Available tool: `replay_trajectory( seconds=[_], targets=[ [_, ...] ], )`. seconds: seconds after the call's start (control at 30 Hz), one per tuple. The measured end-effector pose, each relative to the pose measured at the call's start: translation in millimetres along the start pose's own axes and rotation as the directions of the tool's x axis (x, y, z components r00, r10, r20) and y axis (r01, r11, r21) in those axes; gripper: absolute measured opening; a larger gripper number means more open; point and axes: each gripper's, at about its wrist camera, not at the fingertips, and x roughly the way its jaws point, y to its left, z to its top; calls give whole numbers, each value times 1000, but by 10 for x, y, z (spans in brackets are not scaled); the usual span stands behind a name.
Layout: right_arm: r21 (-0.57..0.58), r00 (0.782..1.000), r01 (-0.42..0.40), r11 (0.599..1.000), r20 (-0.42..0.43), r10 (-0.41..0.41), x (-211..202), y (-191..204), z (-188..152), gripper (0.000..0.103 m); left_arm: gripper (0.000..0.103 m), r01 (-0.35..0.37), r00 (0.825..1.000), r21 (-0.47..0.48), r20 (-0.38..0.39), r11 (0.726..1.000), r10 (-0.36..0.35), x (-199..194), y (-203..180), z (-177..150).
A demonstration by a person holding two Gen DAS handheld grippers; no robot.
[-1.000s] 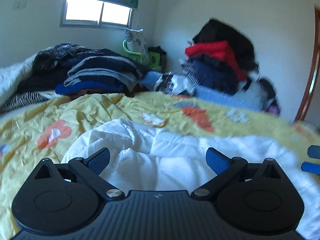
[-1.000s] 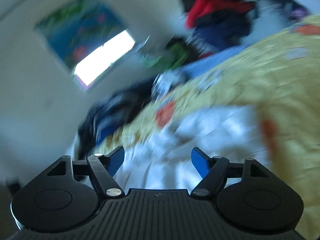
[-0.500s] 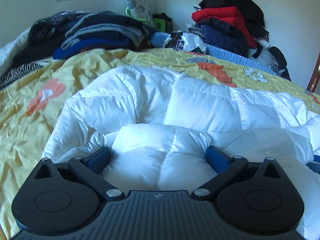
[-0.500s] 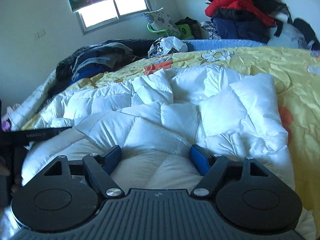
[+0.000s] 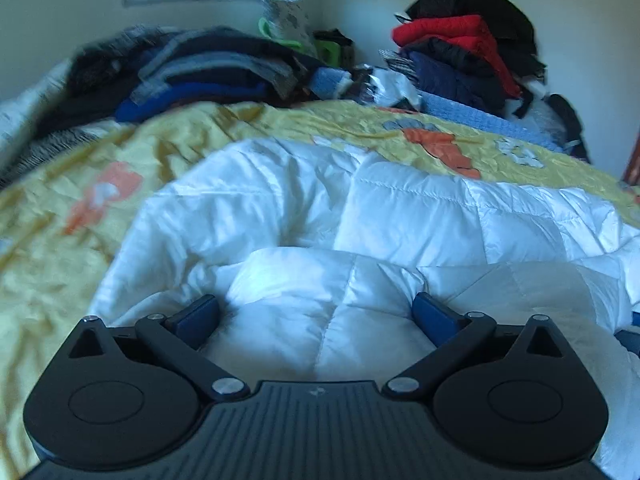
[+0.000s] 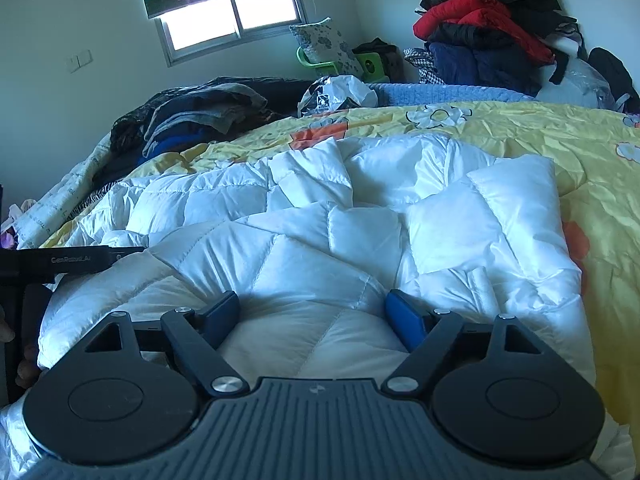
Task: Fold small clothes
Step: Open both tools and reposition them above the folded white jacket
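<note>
White quilted garment (image 5: 360,220) bulges between both grippers' spread fingers (image 5: 196,314) (image 6: 404,312), ungripped.

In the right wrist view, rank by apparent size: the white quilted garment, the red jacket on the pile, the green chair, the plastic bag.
1. white quilted garment, though it lies nearest the camera.
2. red jacket.
3. plastic bag and green chair: too alike to rank, and the chair is partly hidden.

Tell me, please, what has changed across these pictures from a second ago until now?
Both grippers came down onto the white quilted garment. The left gripper and the right gripper now straddle puffed folds; the right's jaws have just been opening. The yellow bedspread and clothes piles stayed put.
</note>
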Motion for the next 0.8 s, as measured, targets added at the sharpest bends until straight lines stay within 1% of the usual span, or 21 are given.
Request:
replay_trajectory(
  seconds=[0.03,0.07,0.13,0.2,0.27,0.33,0.43,0.6,0.7,0.8],
  targets=[
    [3,1000,-2,1000,2,2,-3,-6,-1,81,103,-24,1000,1,12,1000,24,-84,-39,-10],
    [6,1000,-4,1000,3,4,-6,-10,-2,82,103,-21,1000,-13,21,1000,21,-172,-64,-21],
    [8,1000,-6,1000,4,6,-6,-17,-1,82,103,38,998,-33,41,999,-37,-335,-105,-46],
    [10,1000,-6,1000,5,6,-6,-14,1,82,103,45,998,2,52,999,-46,-414,-185,-65],
    [12,1000,-8,1000,5,8,-7,-19,1,82,103,40,998,50,39,998,-42,-376,-234,-103],
    [13,1000,-8,1000,7,8,-8,-13,1,82,103,44,999,68,25,997,-46,-284,-217,-157],
    [12,1000,-7,1000,6,7,-7,-10,1,83,103,67,998,49,14,997,-67,-166,-150,-200],
    [10,1000,-6,1000,5,6,-6,-10,1,83,103,70,998,36,-3,997,-70,-114,-138,-187],
    [9,1000,-5,1000,5,5,-5,-8,1,83,103,69,998,31,3,997,-70,-125,-129,-191],
    [6,1000,0,1000,5,0,-5,3,0,83,103,54,998,31,43,998,-55,-200,-128,-215]
  ],
)
